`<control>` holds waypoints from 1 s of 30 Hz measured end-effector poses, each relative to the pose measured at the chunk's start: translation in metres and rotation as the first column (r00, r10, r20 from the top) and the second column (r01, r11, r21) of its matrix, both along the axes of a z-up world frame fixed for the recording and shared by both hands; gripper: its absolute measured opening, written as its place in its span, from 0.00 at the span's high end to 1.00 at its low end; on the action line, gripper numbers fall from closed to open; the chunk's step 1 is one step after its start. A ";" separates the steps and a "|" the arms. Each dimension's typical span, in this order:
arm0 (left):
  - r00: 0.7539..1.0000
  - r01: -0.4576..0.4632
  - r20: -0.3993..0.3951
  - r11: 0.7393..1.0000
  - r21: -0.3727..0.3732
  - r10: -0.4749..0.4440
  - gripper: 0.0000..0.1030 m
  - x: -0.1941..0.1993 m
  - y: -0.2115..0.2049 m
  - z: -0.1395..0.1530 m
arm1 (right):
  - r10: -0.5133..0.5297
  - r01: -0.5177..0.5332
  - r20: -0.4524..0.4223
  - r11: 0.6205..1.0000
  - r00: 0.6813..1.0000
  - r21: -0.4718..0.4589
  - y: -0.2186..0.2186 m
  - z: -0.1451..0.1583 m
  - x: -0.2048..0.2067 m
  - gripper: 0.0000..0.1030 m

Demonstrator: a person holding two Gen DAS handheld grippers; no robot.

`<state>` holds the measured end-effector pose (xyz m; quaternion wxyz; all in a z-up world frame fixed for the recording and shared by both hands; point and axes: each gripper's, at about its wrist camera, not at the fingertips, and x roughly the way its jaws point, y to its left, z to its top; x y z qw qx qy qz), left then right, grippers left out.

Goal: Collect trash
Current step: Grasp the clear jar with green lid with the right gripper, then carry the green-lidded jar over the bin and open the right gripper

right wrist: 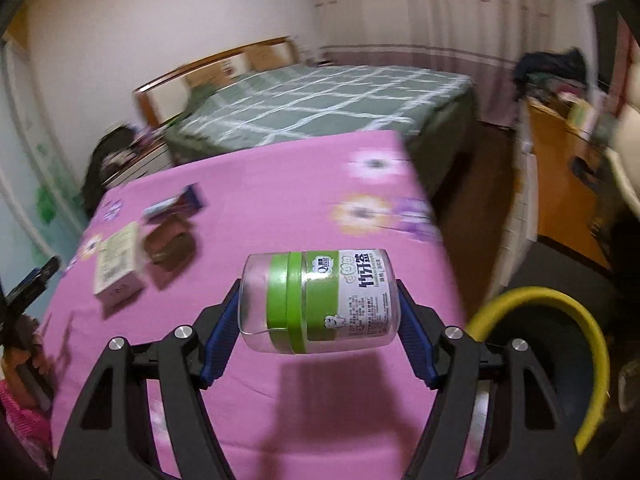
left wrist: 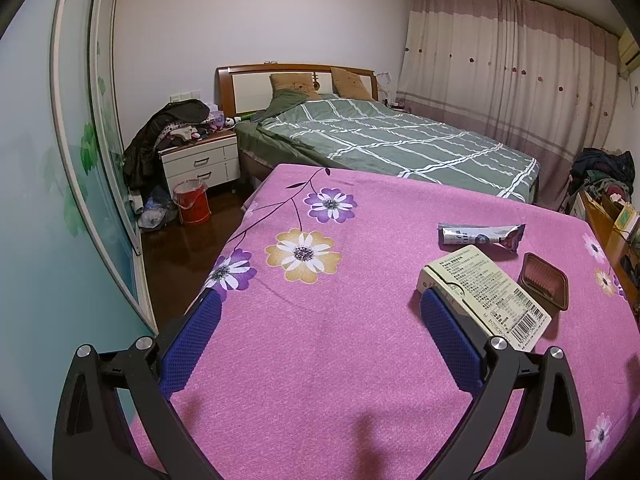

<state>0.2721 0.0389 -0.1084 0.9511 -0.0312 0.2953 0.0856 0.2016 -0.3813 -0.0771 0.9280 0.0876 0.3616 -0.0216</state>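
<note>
My right gripper (right wrist: 320,316) is shut on a clear plastic jar (right wrist: 320,300) with a green and white label, held sideways above the pink flowered cloth (right wrist: 280,184). My left gripper (left wrist: 320,312) is open and empty, low over the same cloth (left wrist: 320,360). Its right finger lies just left of a cream carton with a barcode (left wrist: 486,294). Beyond the carton lie a brown plastic tray (left wrist: 544,286) and a silver-blue sachet (left wrist: 480,236). The right wrist view shows the carton (right wrist: 118,264), tray (right wrist: 170,246) and sachet (right wrist: 174,202) at the left.
A bin with a yellow rim (right wrist: 560,352) stands at the cloth's right edge. A green checked bed (left wrist: 380,140) lies behind. A nightstand (left wrist: 200,162) piled with clothes and a red bucket (left wrist: 192,202) stand at the far left. A wooden desk (right wrist: 560,168) is at the right.
</note>
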 end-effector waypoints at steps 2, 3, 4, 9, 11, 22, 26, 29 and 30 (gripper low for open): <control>1.000 0.000 0.000 1.000 0.002 0.000 0.05 0.000 0.000 0.000 | -0.066 0.066 -0.003 0.998 0.998 -0.006 -0.023 -0.001 -0.012 0.34; 1.000 0.001 0.001 1.000 0.005 -0.001 0.05 -0.001 -0.001 0.000 | -0.115 0.115 -0.006 0.993 0.993 -0.012 -0.039 -0.002 -0.021 0.34; 1.000 0.000 0.001 1.000 0.003 0.000 0.05 0.000 0.000 0.000 | -0.148 0.148 -0.009 0.989 0.989 -0.017 -0.051 -0.003 -0.027 0.34; 1.000 -0.002 0.002 1.000 0.000 0.002 0.05 0.000 0.000 0.000 | -0.267 0.265 -0.047 0.963 0.962 -0.048 -0.094 -0.018 -0.046 0.34; 1.000 -0.003 0.002 1.000 0.000 0.003 0.05 0.000 -0.001 0.001 | -0.291 0.289 -0.063 0.956 0.955 -0.047 -0.104 -0.025 -0.049 0.34; 1.000 -0.002 0.004 1.000 0.009 0.002 0.05 0.000 0.000 0.002 | -0.301 0.302 0.025 0.953 0.953 -0.025 -0.093 -0.016 -0.041 0.25; 1.000 -0.005 -0.003 1.000 0.015 0.005 0.05 0.002 0.001 0.002 | -0.188 0.189 0.076 0.982 0.979 -0.013 -0.049 0.003 0.000 0.24; 1.000 -0.013 -0.008 1.000 0.007 0.013 0.05 0.001 -0.001 0.005 | -0.103 0.107 0.109 0.994 0.989 -0.034 -0.017 0.022 0.033 0.24; 1.000 -0.012 -0.008 1.000 0.002 0.012 0.05 -0.002 -0.004 0.008 | -0.083 0.089 0.125 0.995 0.989 -0.042 -0.008 0.028 0.041 0.24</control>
